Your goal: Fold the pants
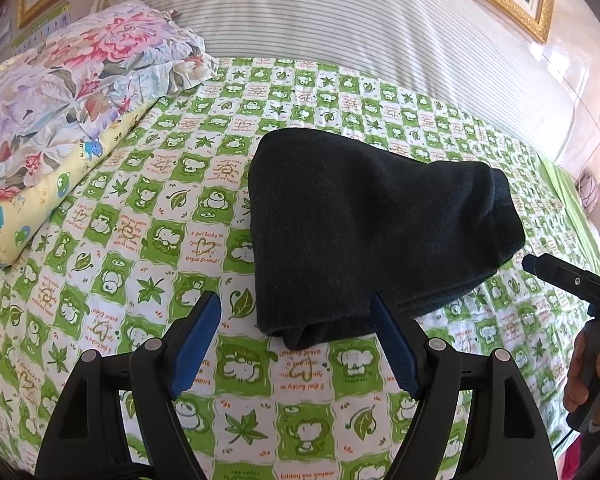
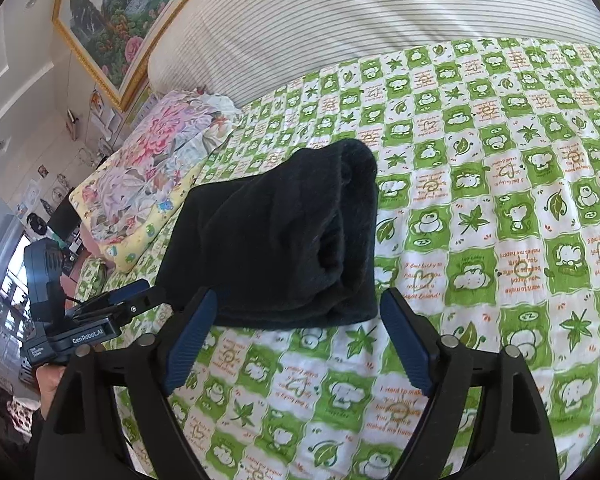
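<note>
Left tool (image 2: 130,294) body: "GenRobot.AI"; smaller lines beneath it too small to read.
Bedsheet (image 2: 500,208) squares: orange script, "I feel lucky to have you", "great friend!", "I want to make you happy".

Pants (image 1: 364,232): dark matt knit cloth. Bedsheet (image 1: 148,240): printed quilted cotton. Gripper fingers (image 1: 196,340): ribbed blue pads, black matt plastic.

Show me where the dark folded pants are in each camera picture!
Left wrist view: pants lie centre-right on the green checked bedspread, just beyond the open left hand-held gripper.
Right wrist view: pants lie centre-left, ahead of the open right hand-held gripper.
Shared landmark: the floral pillow.
</note>
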A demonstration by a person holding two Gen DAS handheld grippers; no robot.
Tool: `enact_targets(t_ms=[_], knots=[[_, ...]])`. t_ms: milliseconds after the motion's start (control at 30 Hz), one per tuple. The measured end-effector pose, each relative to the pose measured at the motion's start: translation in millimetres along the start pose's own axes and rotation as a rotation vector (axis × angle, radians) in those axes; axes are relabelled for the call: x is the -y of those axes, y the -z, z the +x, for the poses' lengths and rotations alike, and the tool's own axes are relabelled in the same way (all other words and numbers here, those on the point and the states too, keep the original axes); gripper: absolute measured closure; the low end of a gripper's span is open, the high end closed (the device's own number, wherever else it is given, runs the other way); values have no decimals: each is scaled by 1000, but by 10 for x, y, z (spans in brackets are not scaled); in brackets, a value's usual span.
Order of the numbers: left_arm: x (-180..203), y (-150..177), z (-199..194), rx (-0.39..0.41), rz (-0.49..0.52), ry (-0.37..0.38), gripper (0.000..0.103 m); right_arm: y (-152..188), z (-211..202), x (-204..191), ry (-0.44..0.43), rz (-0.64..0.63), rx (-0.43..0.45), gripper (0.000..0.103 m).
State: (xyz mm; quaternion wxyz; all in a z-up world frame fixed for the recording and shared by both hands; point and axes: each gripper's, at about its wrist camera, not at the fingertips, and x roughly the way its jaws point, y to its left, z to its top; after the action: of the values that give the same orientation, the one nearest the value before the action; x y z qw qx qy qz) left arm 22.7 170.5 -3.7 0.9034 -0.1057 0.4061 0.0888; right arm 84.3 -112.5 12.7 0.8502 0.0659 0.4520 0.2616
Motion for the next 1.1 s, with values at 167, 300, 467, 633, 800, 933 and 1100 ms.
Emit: enact_targets(t_ms=[167,300,467,633,800,933,1100], knots=[[23,59,-77,5,19,-7,23,54,-58,-152,14,-69,-9,14],[18,101,-160,17,30,-22,22,96,-106,-289,20,-147,-10,11],[1,124,-290,52,41,-11,22,147,-163,-430,25,-231,-5,7],[22,138,-451,130,65,-2,21,164,-190,-505,23,-277,1,4],[55,139,-531,174,100,21,21,132,-172,-511,35,-306,4,2],[92,145,-531,184,133,28,20,127,-119,-503,44,-331,-15,2],[136,165,-483,181,167,37,20,131,-36,-470,78,-361,-39,2]])
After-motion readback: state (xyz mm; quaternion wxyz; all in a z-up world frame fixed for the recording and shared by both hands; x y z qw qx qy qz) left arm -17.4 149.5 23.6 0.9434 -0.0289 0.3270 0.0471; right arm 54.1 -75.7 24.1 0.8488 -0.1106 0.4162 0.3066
